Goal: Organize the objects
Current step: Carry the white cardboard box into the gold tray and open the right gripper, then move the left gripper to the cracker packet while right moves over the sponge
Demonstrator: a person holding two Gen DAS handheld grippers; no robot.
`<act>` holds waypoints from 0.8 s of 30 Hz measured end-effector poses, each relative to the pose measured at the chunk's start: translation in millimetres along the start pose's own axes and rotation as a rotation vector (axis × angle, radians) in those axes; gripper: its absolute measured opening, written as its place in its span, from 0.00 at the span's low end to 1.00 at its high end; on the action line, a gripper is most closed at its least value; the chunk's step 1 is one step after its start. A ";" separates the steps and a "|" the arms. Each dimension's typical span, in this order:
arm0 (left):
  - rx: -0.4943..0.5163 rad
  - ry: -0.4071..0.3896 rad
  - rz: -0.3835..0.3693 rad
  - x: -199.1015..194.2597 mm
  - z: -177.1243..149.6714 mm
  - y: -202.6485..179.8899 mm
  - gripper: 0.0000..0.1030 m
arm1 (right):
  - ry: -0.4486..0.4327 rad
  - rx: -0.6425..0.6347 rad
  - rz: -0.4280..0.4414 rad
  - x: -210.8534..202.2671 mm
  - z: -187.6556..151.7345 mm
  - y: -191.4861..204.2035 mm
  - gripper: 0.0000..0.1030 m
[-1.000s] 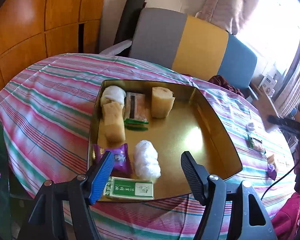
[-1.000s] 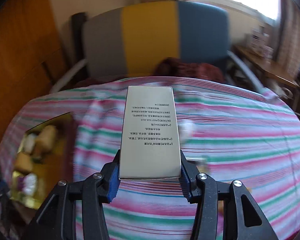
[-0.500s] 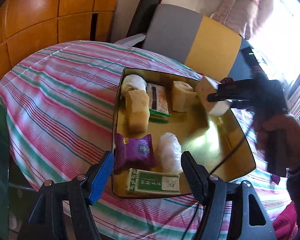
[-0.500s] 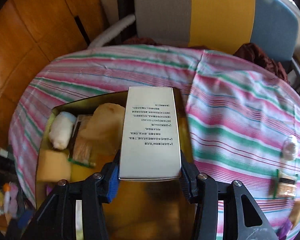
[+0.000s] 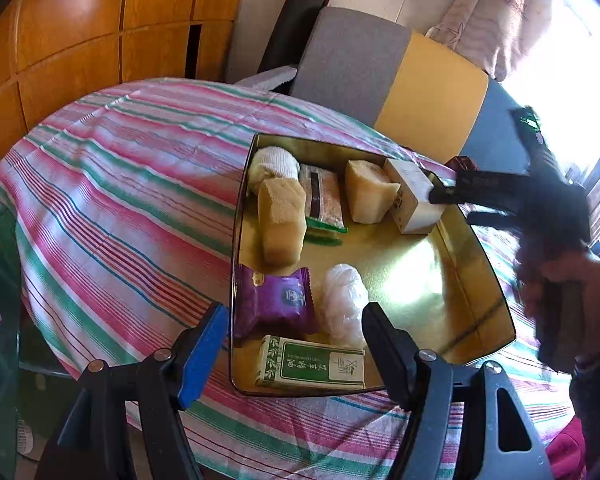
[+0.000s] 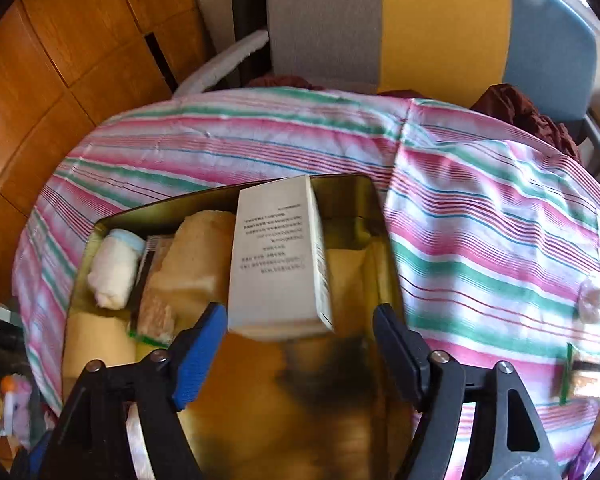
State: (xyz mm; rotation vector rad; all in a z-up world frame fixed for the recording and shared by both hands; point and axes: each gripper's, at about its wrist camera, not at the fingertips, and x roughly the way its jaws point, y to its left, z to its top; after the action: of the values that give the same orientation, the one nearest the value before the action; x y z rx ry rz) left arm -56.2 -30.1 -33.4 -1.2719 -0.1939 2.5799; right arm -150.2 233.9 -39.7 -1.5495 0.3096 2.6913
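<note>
My left fingers (image 5: 292, 344) hang spread and empty over the near edge of the shiny gold metal tray (image 5: 476, 248). My right fingers (image 6: 300, 340) have just been opening, freeing the white printed cardboard box (image 6: 278, 256), now inside the tray's far corner: one more item organized.

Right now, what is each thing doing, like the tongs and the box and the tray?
Right tongs: open, jaws just opened, white box in front, pads off it.
Left tongs: open, empty.
White box: in the tray, let go.
Gold tray: uncovered, partly filled with snacks.
Purple packet: sealed, lying flat.
</note>
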 end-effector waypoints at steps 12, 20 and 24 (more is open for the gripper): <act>0.131 -0.080 -0.003 -31.0 -2.6 -40.0 0.68 | -0.123 -0.006 -0.014 -83.3 -71.4 -47.3 0.85; 0.232 -0.098 -0.033 -41.9 -7.1 -76.6 0.68 | -0.158 0.074 -0.075 -119.3 -106.0 -104.7 0.85; 0.283 -0.091 -0.058 -41.7 -9.8 -97.0 0.68 | -0.170 0.138 -0.125 -134.7 -117.2 -144.5 0.86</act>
State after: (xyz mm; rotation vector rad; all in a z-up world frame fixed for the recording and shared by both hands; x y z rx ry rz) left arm -7.5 50.9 14.6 -1.0335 0.1138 2.5080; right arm 35.0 365.1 -4.4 -1.2513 0.3711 2.6204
